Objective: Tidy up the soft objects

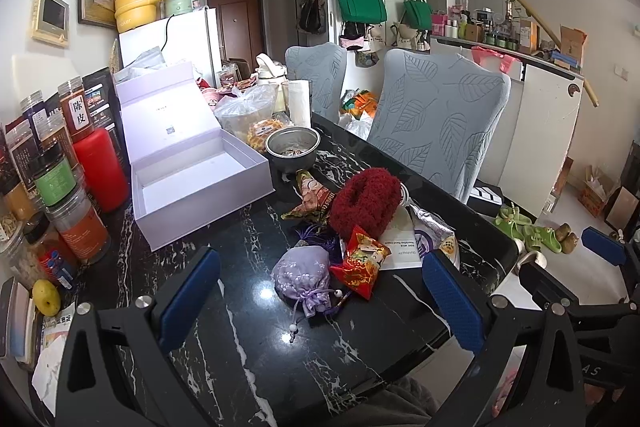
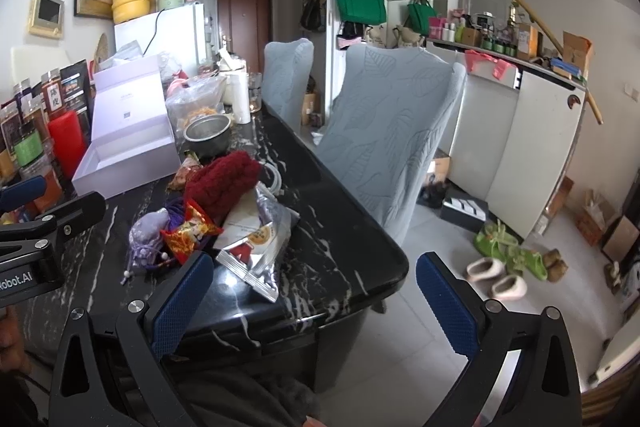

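My left gripper [image 1: 320, 297] has its jaws spread wide with nothing between them, poised above the black marble table [image 1: 224, 359], and the lilac drawstring pouch [image 1: 304, 277] sits just ahead of it, roughly centred in the gap. My right gripper [image 2: 316, 301] is just as wide and just as empty, hanging out past the table's corner, with its inner pad near the silver foil packet [image 2: 260, 243] and its outer pad over bare floor. I judge the step in hand to be a first pick, and the pouch looks the natural choice for the left side: I would come down straight, straddle the plump body and not the gathered neck, and close gently, since the fabric should give and the beaded cords trailing toward me could snag. Touching the pouch on its right is a red and gold printed sachet [image 1: 360, 261], so I would keep that pad clear of it. Beyond these lies a dark red fuzzy knitted piece [image 1: 366, 201], resting partly on white papers. Farther ahead and to the left stands the open pale lilac box [image 1: 196, 183], its lid up and interior bare, which I take to be the destination; a steel bowl [image 1: 294, 147] sits just right of it.
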The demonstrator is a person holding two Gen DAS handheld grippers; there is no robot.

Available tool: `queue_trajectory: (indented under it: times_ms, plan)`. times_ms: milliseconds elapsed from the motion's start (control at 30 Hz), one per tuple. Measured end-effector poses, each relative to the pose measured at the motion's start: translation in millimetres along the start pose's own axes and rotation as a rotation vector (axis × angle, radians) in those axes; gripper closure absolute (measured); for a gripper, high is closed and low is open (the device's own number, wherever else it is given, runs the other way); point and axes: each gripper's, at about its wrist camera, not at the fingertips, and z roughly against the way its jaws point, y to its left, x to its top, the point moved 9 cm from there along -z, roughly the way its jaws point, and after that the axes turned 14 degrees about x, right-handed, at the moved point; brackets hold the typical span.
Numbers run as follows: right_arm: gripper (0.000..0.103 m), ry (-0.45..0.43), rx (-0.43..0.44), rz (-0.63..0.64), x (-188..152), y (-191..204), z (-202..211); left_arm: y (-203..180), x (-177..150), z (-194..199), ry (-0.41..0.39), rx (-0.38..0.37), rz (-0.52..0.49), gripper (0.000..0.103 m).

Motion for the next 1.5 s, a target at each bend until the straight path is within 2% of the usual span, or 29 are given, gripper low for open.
queue_trajectory:
  times_ms: [1500]
  plan:
    - [0.000, 0.000, 0.000, 0.001, -0.7, 1.3, -1.1, -0.5, -3.6, -0.9, 0.014, -0.008, 0.006, 0.000]
